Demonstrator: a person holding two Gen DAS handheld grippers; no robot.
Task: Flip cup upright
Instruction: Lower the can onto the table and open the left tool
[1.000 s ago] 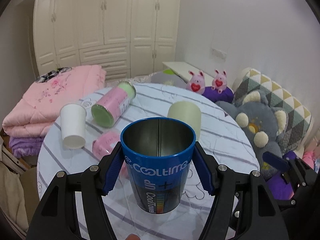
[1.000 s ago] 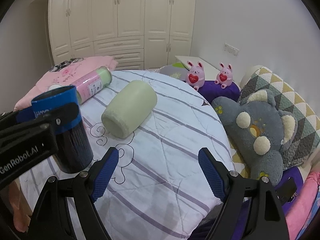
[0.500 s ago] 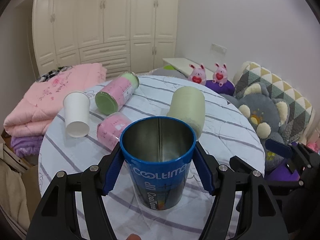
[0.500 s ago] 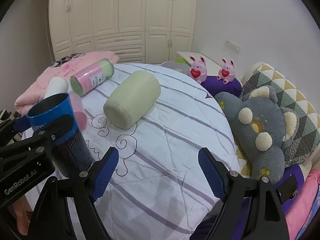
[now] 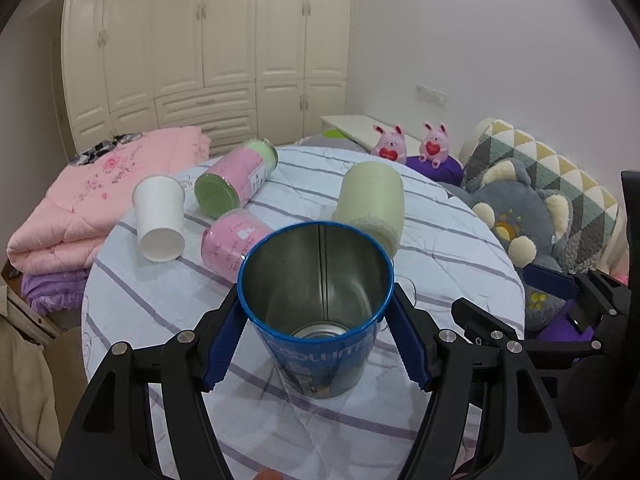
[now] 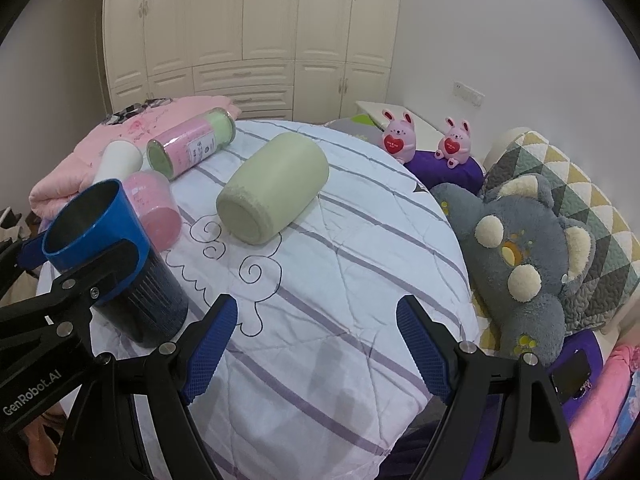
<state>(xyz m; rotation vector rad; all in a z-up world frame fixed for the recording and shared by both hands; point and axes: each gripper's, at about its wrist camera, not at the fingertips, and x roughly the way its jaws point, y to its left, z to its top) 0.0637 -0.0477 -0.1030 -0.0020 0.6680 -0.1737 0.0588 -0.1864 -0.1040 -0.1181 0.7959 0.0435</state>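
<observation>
Blue cup [image 5: 316, 312] is standing mouth-up on the striped quilt that covers the round desk [image 6: 340, 280], near the front-left edge, with the left tool [image 5: 316, 344] clamped on it, blue pads pressed against both sides just under the rim. From the right wrist view the cup [image 6: 116, 264] leans a touch but its base is on the cloth. Going left to right behind it: a white paper cup [image 5: 159, 218] on its side, a pink jar [image 5: 232, 244] and a longer pink-and-green canister [image 5: 236, 178], both lying down, then a pale green cup [image 6: 272, 188] tipped over mid-desk. Right tool [image 6: 316, 344] hangs over the near edge, spread wide, gripping nothing. Grey plush bear [image 6: 524, 264] sits off to the right.
</observation>
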